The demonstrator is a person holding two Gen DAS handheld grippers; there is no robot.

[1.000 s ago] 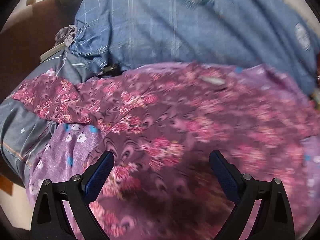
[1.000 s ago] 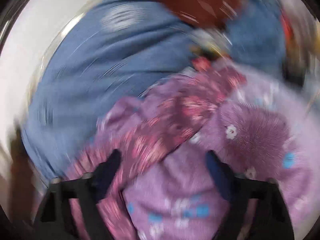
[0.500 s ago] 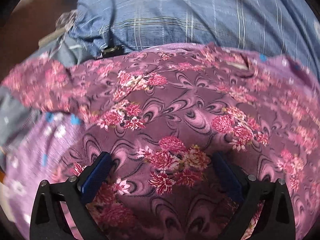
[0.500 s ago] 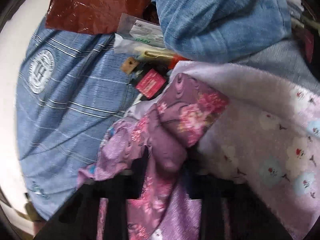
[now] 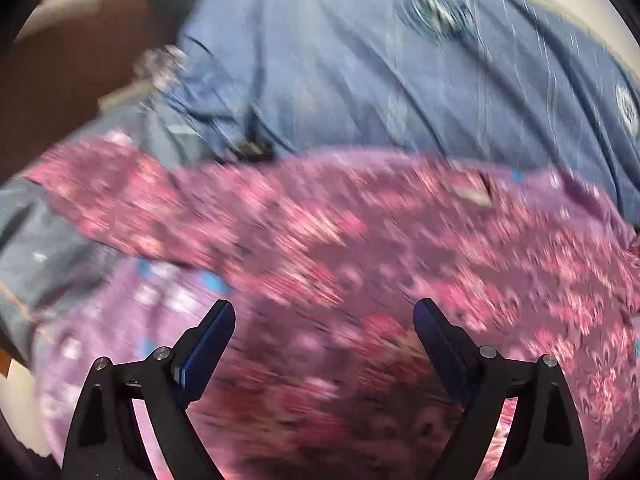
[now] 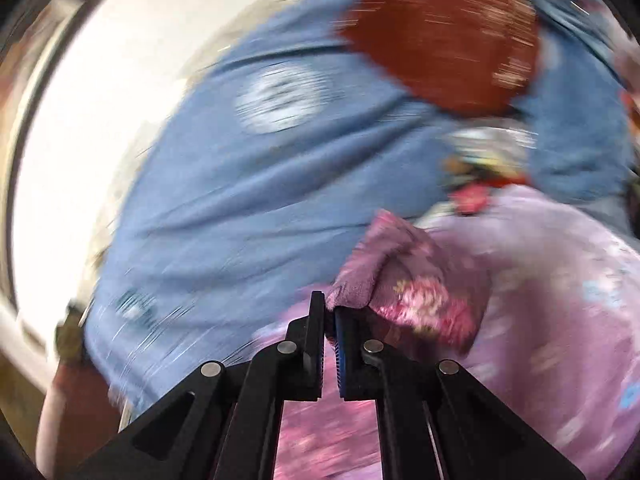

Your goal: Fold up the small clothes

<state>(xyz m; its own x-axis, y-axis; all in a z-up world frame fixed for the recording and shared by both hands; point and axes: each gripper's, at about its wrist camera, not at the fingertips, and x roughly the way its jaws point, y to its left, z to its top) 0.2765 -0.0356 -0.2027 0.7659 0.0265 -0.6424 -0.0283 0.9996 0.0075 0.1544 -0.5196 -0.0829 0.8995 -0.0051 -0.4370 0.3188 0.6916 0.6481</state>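
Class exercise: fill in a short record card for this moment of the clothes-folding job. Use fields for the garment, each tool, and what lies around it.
garment: purple floral cloth, spread out, one corner bunched up
right tool: shut on a corner of the purple floral cloth
left tool: open, above the floral cloth, gripping nothing
beneath: lilac fabric with small flowers
behind: blue checked cloth
image quality: both views motion-blurred

Round white emblem on blue cloth [image 6: 280,96], blurred, no lettering readable anywhere
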